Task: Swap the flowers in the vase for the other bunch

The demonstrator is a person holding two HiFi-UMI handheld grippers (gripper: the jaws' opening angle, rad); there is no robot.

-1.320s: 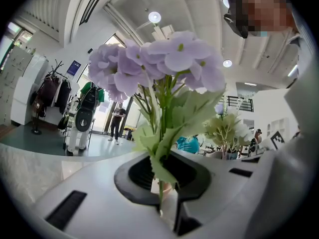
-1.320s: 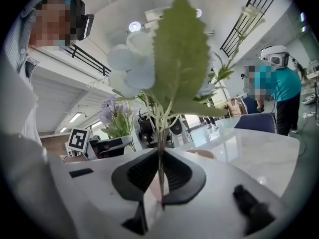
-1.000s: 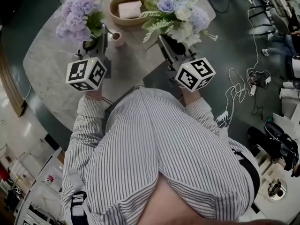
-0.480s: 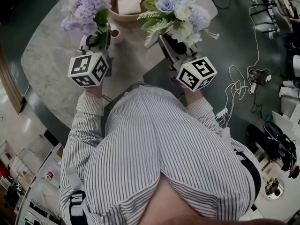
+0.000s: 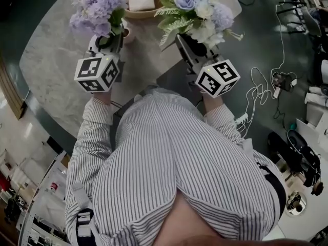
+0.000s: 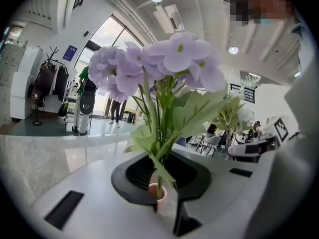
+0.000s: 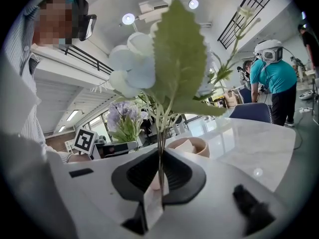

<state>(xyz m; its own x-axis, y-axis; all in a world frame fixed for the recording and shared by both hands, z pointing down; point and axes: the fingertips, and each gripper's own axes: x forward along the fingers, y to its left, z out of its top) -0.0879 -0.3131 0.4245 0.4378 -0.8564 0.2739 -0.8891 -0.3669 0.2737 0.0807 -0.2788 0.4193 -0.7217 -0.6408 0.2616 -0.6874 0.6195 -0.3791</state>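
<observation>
In the head view my left gripper (image 5: 107, 42) is shut on the stems of a purple hydrangea bunch (image 5: 97, 9), held upright over the marble table (image 5: 51, 65). A small pale pink vase (image 5: 125, 35) stands just right of it, half under the bunch's leaves. Between the jaws in the left gripper view the vase (image 6: 157, 190) shows with a green stem (image 6: 159, 180) ending at its mouth. My right gripper (image 5: 187, 42) is shut on the stems of a blue and white bunch (image 5: 197, 12), held upright to the right of the vase.
A wooden bowl (image 5: 141, 1) with a white cloth sits at the far side of the table between the two bunches. The table's rounded edge runs close to the person's body. Cables (image 5: 256, 96) lie on the floor at the right.
My left gripper has sunk a little with the purple bunch and drawn closer to the vase, whose top the leaves now partly cover. The right gripper has stayed where it was.
</observation>
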